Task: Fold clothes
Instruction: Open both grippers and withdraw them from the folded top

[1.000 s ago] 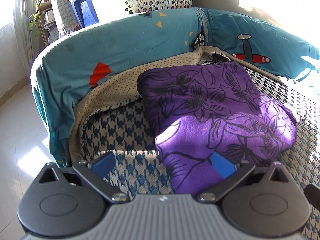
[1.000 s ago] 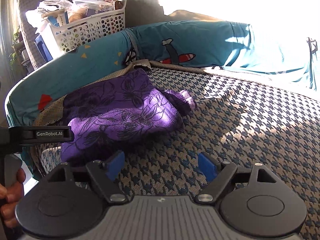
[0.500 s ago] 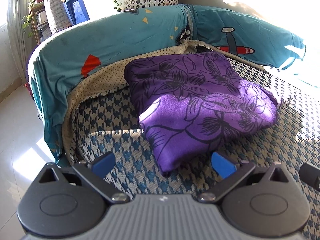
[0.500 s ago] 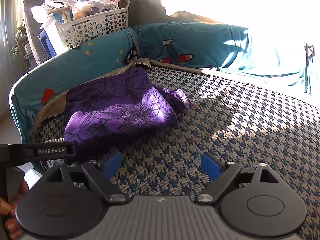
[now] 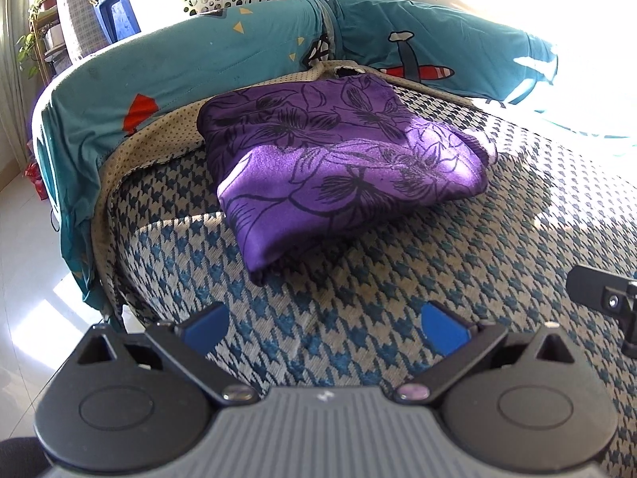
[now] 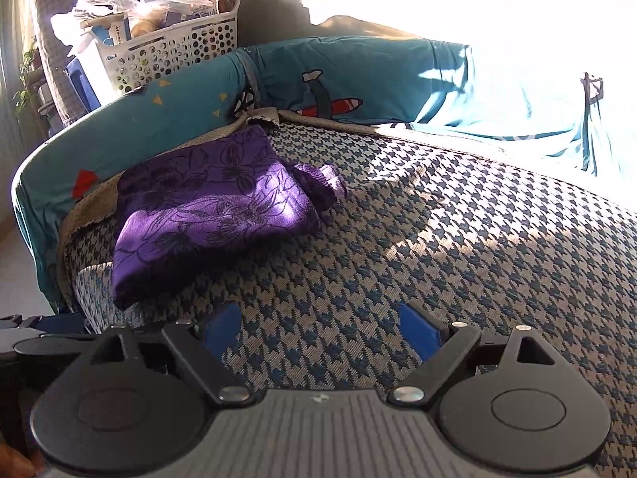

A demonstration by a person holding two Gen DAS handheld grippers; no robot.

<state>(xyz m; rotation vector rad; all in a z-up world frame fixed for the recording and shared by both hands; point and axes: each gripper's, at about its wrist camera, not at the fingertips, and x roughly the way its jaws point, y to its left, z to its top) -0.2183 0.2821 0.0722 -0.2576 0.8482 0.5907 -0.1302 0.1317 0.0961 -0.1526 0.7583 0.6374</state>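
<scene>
Sunlight falls across a houndstooth sofa seat point(image 5: 358, 298) backed by teal cushions point(image 5: 199, 55), with a white laundry basket point(image 6: 171, 47) behind. The folded purple floral garment point(image 5: 330, 159) lies at the seat's left end against the armrest, one cuff point(image 6: 324, 185) poking out on its far side. The left gripper point(image 5: 324, 320) and the right gripper point(image 6: 320, 330) both hang over bare upholstery just short of the garment with jaws apart and empty; my worry is that the bundle looks loosely stacked near the seat's edge, so a careless nudge or one-sided grab could spill the folds open or slide it off.
</scene>
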